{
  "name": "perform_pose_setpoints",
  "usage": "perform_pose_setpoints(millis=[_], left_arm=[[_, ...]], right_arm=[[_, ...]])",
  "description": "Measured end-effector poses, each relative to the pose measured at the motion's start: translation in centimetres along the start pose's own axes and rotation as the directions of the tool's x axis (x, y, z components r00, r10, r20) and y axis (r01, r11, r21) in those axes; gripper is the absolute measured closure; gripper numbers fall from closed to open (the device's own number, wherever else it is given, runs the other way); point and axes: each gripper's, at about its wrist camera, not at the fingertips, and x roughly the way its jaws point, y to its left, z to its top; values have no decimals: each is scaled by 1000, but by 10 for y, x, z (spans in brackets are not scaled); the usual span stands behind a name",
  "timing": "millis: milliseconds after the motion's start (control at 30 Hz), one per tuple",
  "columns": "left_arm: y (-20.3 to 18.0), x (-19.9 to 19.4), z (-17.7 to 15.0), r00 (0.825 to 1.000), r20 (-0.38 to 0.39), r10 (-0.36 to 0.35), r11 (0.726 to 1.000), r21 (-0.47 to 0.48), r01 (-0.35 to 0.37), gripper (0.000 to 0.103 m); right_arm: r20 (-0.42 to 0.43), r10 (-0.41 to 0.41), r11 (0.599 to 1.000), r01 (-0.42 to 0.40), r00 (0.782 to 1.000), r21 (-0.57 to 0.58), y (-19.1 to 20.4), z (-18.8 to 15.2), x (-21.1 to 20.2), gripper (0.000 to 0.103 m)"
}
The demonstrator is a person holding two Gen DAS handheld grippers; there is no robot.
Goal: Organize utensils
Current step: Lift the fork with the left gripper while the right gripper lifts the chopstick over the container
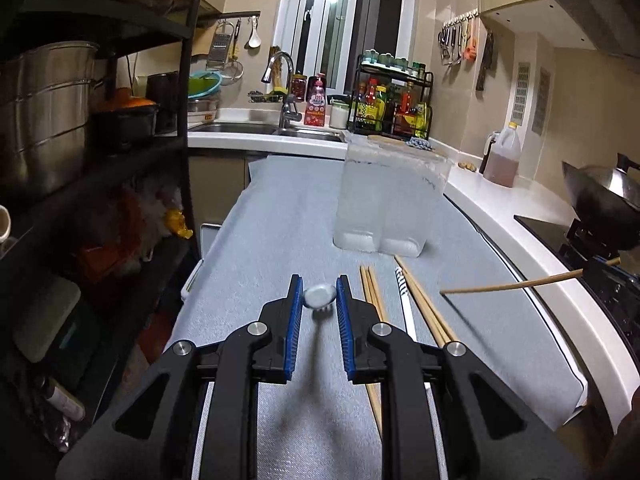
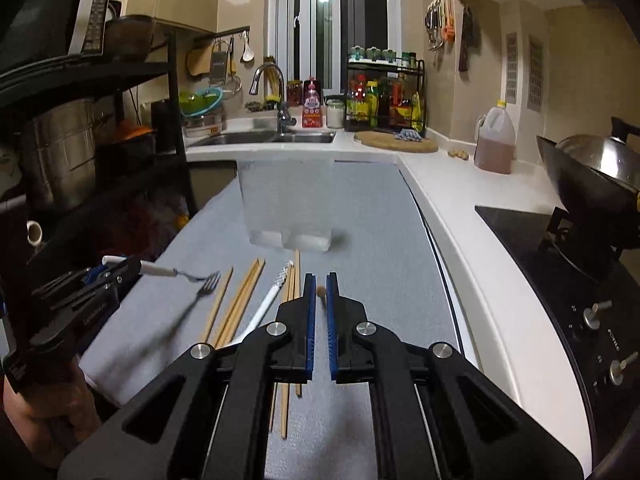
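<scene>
My left gripper (image 1: pixel 319 294) is shut on a fork with a white handle; its end shows between the blue pads (image 1: pixel 319 295). In the right wrist view the fork (image 2: pixel 188 277) sticks out of the left gripper (image 2: pixel 116 270) above the mat, tines to the right. My right gripper (image 2: pixel 320 292) is shut on a wooden chopstick, seen end-on (image 2: pixel 320 291); in the left wrist view it (image 1: pixel 520 284) hangs in the air at right. Several chopsticks (image 1: pixel 424 300) (image 2: pixel 240 300) and a white-handled utensil (image 1: pixel 405 300) (image 2: pixel 268 300) lie on the grey mat. A clear two-compartment holder (image 1: pixel 384 196) (image 2: pixel 288 204) stands behind them.
A grey mat (image 2: pixel 380 260) covers the counter. A black shelf rack with steel pots (image 1: pixel 48 116) stands at left. A sink with a faucet (image 2: pixel 276 120) and a condiment rack (image 2: pixel 384 100) are at the back. A wok (image 2: pixel 592 176) on a stove and an oil jug (image 2: pixel 494 140) stand at right.
</scene>
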Motion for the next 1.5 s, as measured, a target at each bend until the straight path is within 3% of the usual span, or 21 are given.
perform_pose_setpoints(millis=[333, 567, 767, 1133, 1333, 1500], left_arm=[[13, 17, 64, 995, -71, -76, 996, 45, 79, 86], [17, 24, 109, 981, -118, -153, 987, 35, 158, 86], [14, 26, 149, 974, -99, -206, 978, 10, 208, 86], [-2, 51, 238, 953, 1, -303, 953, -21, 303, 86], [-5, 80, 246, 942, 31, -334, 942, -30, 335, 86], [-2, 118, 231, 938, -2, -346, 936, -63, 345, 86]], right_arm=[[44, 35, 999, -36, 998, 32, 0, 57, 13, 98], [42, 60, 998, -61, 997, 21, -1, 88, 20, 98], [66, 84, 994, -87, 994, 58, -12, 123, 24, 98], [236, 95, 988, -121, 967, 95, -23, 231, 23, 98], [286, 103, 983, -141, 953, 115, -22, 245, 59, 98], [236, 113, 981, -146, 965, 127, -21, 233, 104, 98]])
